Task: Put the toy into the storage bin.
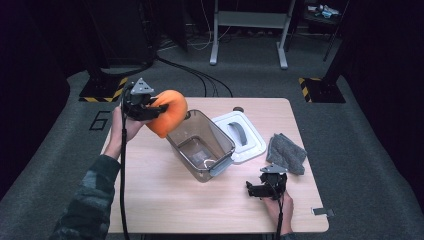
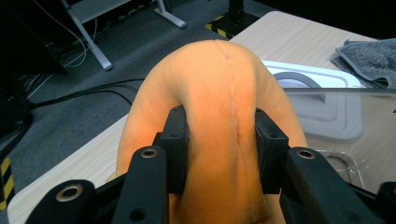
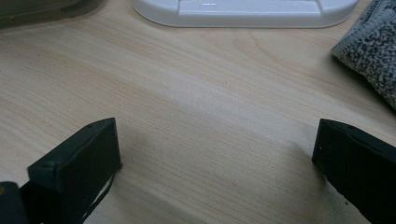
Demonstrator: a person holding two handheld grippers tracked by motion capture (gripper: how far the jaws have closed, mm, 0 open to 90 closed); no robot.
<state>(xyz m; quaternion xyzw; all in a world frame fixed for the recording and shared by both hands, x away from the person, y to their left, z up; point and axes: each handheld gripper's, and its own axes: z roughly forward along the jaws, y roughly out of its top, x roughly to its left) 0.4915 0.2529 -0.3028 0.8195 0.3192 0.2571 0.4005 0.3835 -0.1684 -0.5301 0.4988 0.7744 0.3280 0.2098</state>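
left claw raised and clamped; right claw low, jaws spread wide.

You're working in what looks like a lab or recording studio. Black curtains, grey carpet, floor cables and hazard-taped stand bases surround your lone wooden table.

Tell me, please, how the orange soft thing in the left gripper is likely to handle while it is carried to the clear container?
The orange soft thing is probably floppy and squashy: it bulges around the left gripper where the jaws pinch it, and it droops over the clear container. It looks light for its bulk. Its matte surface suggests it should not slip easily.
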